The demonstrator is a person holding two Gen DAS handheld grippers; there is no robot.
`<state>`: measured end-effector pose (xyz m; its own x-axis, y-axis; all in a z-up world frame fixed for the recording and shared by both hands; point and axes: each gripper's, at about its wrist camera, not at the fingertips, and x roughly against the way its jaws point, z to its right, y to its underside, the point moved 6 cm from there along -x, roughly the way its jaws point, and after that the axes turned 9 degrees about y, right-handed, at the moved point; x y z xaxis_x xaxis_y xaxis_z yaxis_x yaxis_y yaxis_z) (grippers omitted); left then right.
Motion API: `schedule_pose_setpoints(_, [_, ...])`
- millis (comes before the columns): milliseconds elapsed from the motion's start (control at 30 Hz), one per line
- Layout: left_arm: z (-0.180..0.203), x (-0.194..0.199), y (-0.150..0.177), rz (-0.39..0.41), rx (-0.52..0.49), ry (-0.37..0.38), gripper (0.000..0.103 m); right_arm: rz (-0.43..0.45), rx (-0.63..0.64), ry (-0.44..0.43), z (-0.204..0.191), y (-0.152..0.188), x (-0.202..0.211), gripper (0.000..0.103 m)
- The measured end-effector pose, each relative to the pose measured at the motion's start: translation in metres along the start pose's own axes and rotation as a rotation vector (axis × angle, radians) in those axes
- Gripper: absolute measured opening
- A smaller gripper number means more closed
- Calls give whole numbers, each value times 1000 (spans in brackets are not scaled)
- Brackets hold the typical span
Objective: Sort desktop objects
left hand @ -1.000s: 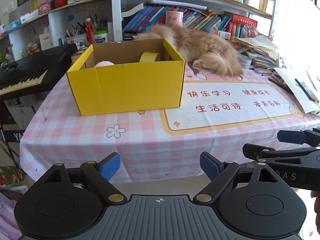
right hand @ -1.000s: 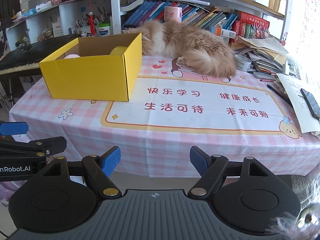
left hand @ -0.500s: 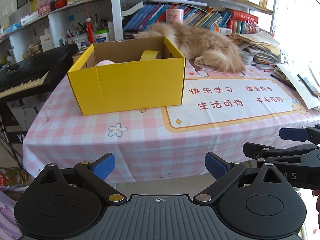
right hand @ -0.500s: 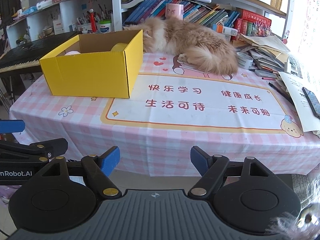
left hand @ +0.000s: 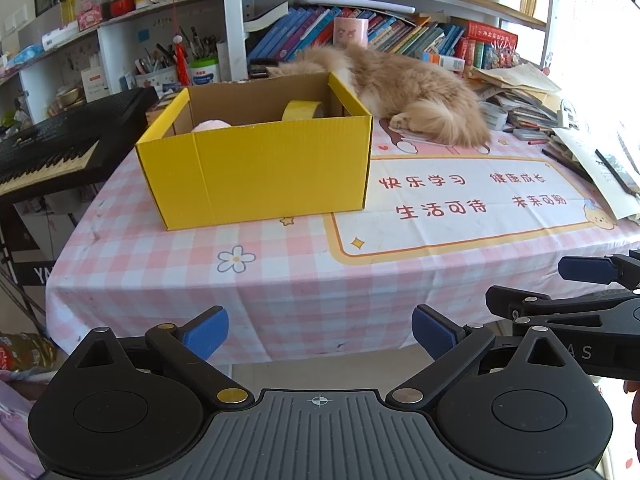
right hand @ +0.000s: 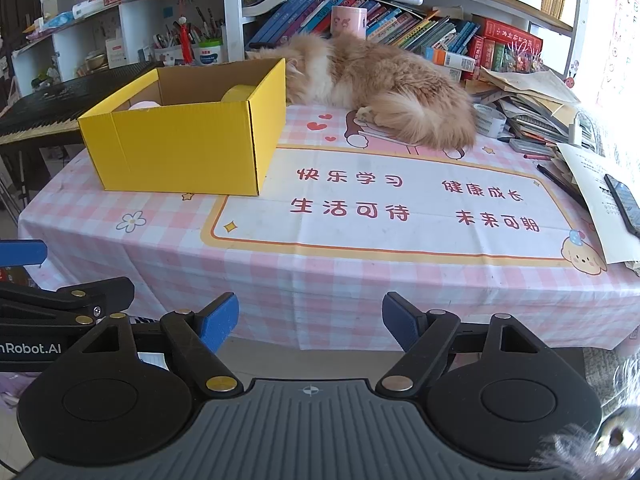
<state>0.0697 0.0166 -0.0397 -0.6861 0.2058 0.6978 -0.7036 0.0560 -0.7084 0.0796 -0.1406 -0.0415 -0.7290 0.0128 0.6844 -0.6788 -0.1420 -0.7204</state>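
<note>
Desktop objects sit boxed ahead of both idle tools

Left tool [left hand: 320, 332], jaws just widened, and right tool [right hand: 310, 322] both gape with nothing between, short of the surface [right hand: 320, 280], likely between picks. Ahead-left, the yellow box [left hand: 260, 172] holds tape roll [left hand: 302, 110] and a pink item [left hand: 210, 125]; beyond-right lies a cat [right hand: 380, 84].

The tablecloth [right hand: 360, 280] reads "快乐学习 健康成长 生活可待 未来可期"; the left gripper [right hand: 24, 312] body reads "nRobot.AI".
</note>
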Motion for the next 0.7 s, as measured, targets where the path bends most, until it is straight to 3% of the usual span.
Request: schedule_pose_setpoints(700, [-4, 0, -3, -1, -3, -6, 103, -1, 3, 1, -1, 0, -1, 78])
